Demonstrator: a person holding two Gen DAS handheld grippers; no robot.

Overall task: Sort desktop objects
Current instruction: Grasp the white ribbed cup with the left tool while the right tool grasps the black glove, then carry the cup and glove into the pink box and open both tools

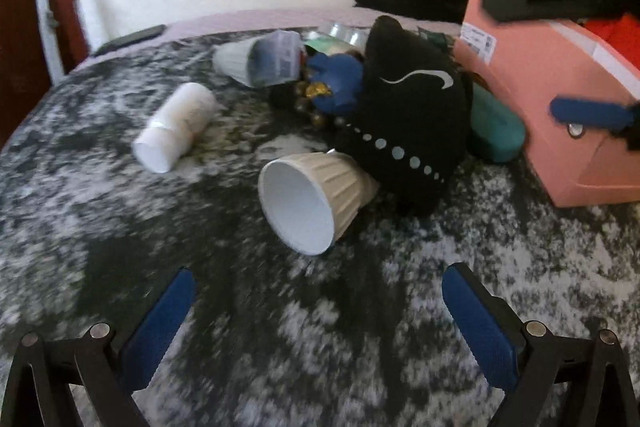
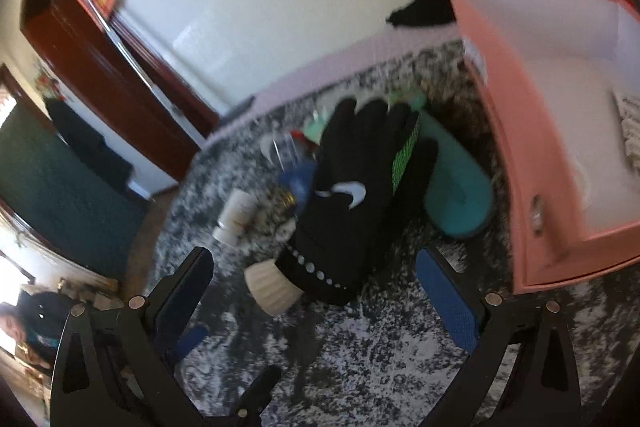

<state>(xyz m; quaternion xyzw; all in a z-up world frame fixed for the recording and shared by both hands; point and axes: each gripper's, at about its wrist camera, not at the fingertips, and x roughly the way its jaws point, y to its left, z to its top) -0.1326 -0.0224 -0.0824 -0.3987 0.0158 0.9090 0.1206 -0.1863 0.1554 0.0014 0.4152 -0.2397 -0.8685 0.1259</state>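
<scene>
A black glove [image 1: 408, 123] [image 2: 360, 195] with a white swoosh lies on a heap in the middle of the mottled grey cloth. A white ribbed cup [image 1: 308, 199] [image 2: 272, 287] lies on its side against the glove's cuff. A white bottle [image 1: 176, 127] [image 2: 236, 219] lies to the left, a teal case [image 1: 496, 131] [image 2: 460, 195] to the right. My left gripper [image 1: 320, 271] is open, low over the cloth just short of the cup. My right gripper [image 2: 314, 259] is open above the glove's cuff, holding nothing. One of its blue pads [image 1: 588, 113] shows beside the pink box.
An open pink box [image 1: 560, 87] [image 2: 520, 147] with a white inside stands at the right. Behind the glove are a blue item [image 1: 336, 75], beads [image 1: 316, 111], a clear jar [image 1: 276, 59] and a second white cup [image 1: 232, 61]. A dark phone [image 1: 128, 39] lies far left. A person [image 2: 24, 323] is at the room's left.
</scene>
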